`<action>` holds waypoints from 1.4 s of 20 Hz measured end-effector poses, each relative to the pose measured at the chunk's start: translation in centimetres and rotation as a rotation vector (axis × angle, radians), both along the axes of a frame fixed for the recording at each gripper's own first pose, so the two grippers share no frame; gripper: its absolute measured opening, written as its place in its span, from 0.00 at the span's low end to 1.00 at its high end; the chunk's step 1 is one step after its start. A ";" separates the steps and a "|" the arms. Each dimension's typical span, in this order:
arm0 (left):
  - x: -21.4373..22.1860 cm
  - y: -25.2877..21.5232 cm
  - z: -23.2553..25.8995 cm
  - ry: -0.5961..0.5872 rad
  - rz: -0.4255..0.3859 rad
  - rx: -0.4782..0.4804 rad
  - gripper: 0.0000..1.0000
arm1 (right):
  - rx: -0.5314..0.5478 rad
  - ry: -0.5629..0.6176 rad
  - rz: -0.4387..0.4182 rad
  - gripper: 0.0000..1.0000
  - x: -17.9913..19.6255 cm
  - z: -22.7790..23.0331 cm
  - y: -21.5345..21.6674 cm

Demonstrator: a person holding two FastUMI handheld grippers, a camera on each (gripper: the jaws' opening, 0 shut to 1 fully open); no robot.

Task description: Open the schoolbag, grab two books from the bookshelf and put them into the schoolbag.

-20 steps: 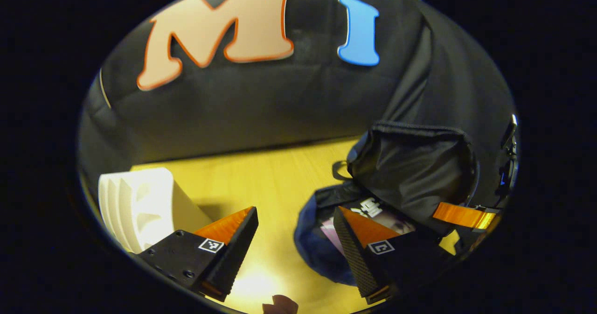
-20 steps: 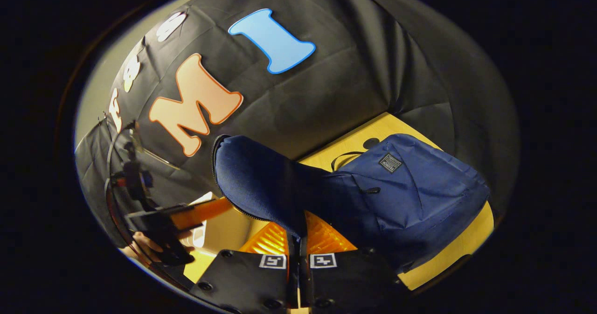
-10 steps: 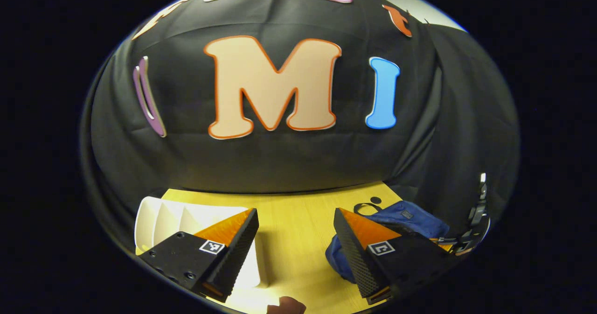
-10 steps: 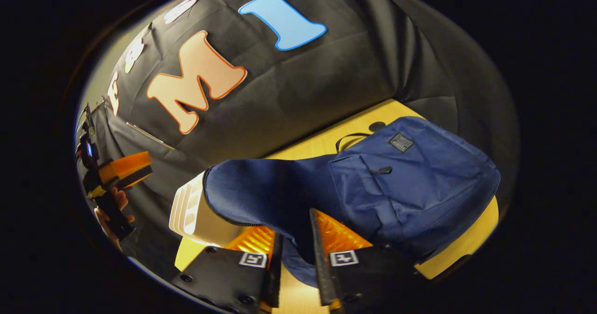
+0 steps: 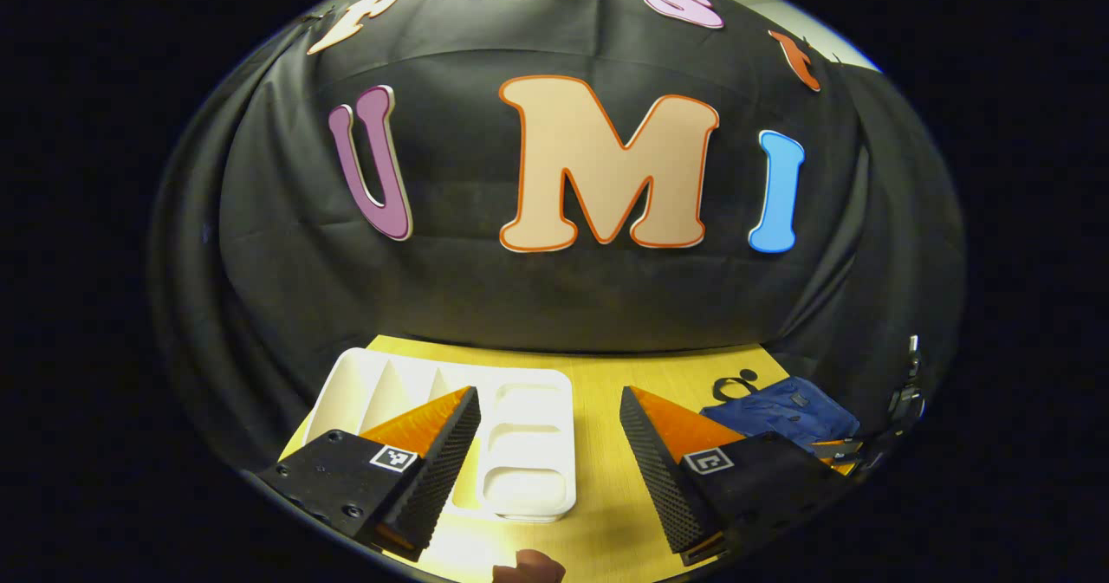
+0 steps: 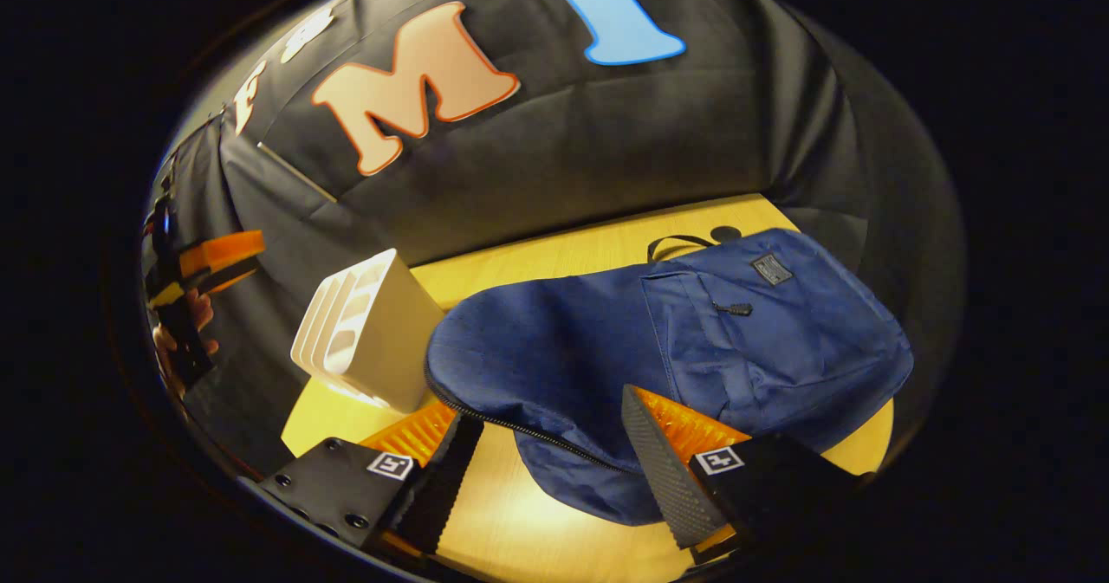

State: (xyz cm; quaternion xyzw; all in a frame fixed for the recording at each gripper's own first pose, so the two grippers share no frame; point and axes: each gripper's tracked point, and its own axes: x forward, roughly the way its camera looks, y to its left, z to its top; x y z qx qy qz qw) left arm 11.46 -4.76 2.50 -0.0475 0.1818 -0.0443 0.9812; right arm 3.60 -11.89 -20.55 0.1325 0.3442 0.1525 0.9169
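The blue schoolbag (image 6: pixel 736 323) lies flat on the yellow table (image 6: pixel 554 258), its front flap (image 6: pixel 537 366) folded down and the zipper edge hanging loose. My right gripper (image 6: pixel 548 405) is open just in front of that flap, with the flap's lower edge between the fingers and neither finger touching it. The white bookshelf (image 6: pixel 372 332) stands left of the bag, and its slots look bare. In the left gripper view my left gripper (image 5: pixel 548 392) is open above the table, the bookshelf (image 5: pixel 511 436) under its left finger and the schoolbag (image 5: pixel 780 405) far right.
The black cloth wall closes the table's far side. A small dark round mark (image 6: pixel 723 234) sits on the table by the bag's carry loop (image 6: pixel 676 243). In the right gripper view a hand (image 6: pixel 178 340) holds the left gripper (image 6: pixel 208 258) at the far left.
My right gripper has opened and let go of the bag's flap, which dropped down onto the bag. My left gripper has pulled back from the bag's mouth and now faces the bookshelf.
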 end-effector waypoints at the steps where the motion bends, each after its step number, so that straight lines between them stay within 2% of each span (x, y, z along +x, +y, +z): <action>1: 0.1 0.3 0.2 -0.002 0.003 -0.004 0.95 | -0.015 -0.007 0.024 1.00 -0.5 0.5 0.3; 4: 0.4 0.9 1.5 -0.034 0.013 -0.008 0.95 | -0.054 -0.058 0.058 1.00 -0.6 2.8 0.4; 7: 0.4 1.1 3.1 -0.065 0.014 -0.030 0.95 | -0.040 -0.140 0.026 1.00 0.4 6.5 0.3; 12: -0.2 1.9 5.8 -0.138 0.028 -0.029 0.95 | -0.040 -0.348 -0.106 1.00 4.3 14.9 -1.4; 14: -0.4 2.3 6.7 -0.163 0.033 -0.023 0.92 | -0.020 -0.438 -0.158 1.00 5.0 18.8 -1.9; 15: -0.6 2.3 7.0 -0.174 0.033 -0.022 0.95 | -0.018 -0.483 -0.179 1.00 5.1 20.6 -2.2; 16: -0.6 2.5 7.4 -0.184 0.034 -0.020 0.92 | -0.019 -0.524 -0.194 1.00 5.0 22.0 -2.4; 18: -0.9 2.7 7.8 -0.199 0.037 -0.017 0.92 | -0.026 -0.597 -0.223 1.00 5.6 24.4 -2.5; 20: -1.1 2.6 7.8 -0.199 0.029 -0.025 0.95 | -0.023 -0.619 -0.227 1.00 5.4 25.4 -2.3; 23: -1.2 2.7 7.6 -0.195 0.025 -0.037 0.95 | -0.022 -0.610 -0.207 1.00 4.8 25.5 -1.2; 24: -1.2 2.8 7.7 -0.195 0.026 -0.037 0.92 | -0.030 -0.604 -0.203 1.00 4.9 25.2 -1.0; 25: -1.2 2.9 7.6 -0.195 0.028 -0.034 0.95 | -0.034 -0.601 -0.201 1.00 5.2 25.0 -0.8; 28: -1.3 3.1 7.8 -0.199 0.027 -0.034 0.95 | -0.035 -0.610 -0.194 0.99 5.3 25.4 -0.7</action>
